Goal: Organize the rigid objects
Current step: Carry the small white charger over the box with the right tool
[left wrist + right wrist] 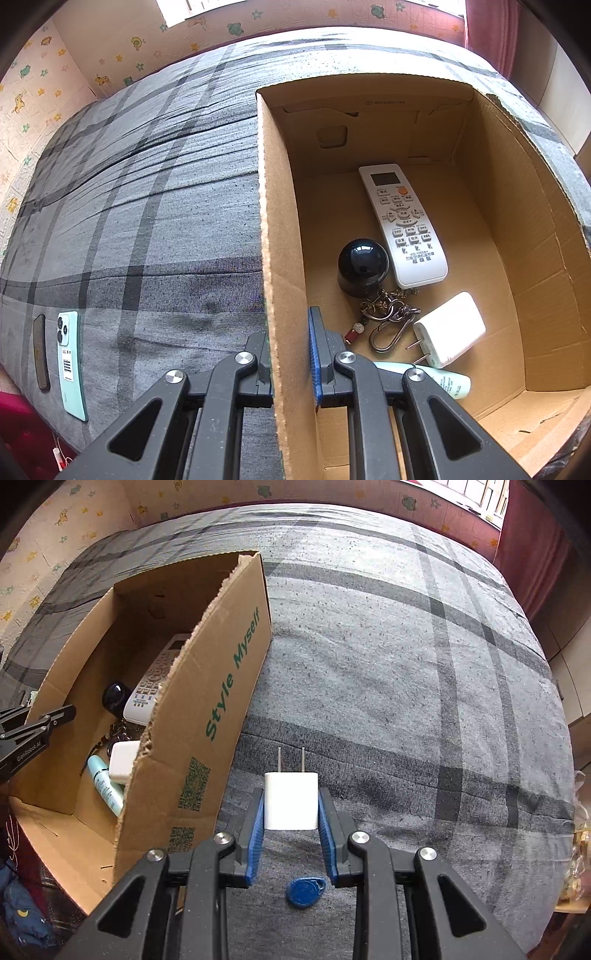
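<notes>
My right gripper [291,805] is shut on a white plug charger [291,800], prongs pointing away, held over the grey plaid bedcover beside the cardboard box [207,686]. A blue key fob [305,890] lies on the cover below the jaws. My left gripper [290,347] is shut on the box's left wall [275,229], one finger outside, one inside. Inside the box lie a white remote [402,225], a black dome [362,266], a keychain with carabiner [388,317], another white charger [448,329] and a pale tube [443,380].
A mint-green phone [70,363] and a dark flat case [40,352] lie on the bedcover left of the box. The bed's right edge [554,738] drops off near a red curtain. Wallpapered walls stand behind the bed.
</notes>
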Demonstrator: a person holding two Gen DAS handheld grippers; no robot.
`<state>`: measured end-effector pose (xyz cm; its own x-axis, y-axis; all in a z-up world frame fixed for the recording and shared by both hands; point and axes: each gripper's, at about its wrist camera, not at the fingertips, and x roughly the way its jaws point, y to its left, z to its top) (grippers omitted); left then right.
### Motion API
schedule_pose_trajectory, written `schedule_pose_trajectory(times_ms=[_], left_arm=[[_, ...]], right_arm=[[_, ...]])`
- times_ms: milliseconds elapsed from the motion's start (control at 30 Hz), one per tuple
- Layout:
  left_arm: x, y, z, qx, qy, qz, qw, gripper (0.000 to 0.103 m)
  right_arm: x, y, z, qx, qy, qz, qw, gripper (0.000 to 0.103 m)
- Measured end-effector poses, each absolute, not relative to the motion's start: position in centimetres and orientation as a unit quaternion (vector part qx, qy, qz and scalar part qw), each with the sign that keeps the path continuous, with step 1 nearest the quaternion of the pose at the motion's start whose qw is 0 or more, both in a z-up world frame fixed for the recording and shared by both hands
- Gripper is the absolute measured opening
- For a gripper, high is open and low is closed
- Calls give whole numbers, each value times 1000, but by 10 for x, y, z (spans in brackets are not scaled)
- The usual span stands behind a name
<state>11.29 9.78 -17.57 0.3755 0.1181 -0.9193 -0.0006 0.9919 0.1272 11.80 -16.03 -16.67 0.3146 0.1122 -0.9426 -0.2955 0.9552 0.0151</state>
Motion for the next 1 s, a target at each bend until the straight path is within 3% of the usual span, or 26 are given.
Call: schedule_pose_trajectory(times_ms=[1000], left_arm=[[112,101,-174,45,558,34,828,15]], right_arm=[[114,-106,-79,-118,505,162,840,28]])
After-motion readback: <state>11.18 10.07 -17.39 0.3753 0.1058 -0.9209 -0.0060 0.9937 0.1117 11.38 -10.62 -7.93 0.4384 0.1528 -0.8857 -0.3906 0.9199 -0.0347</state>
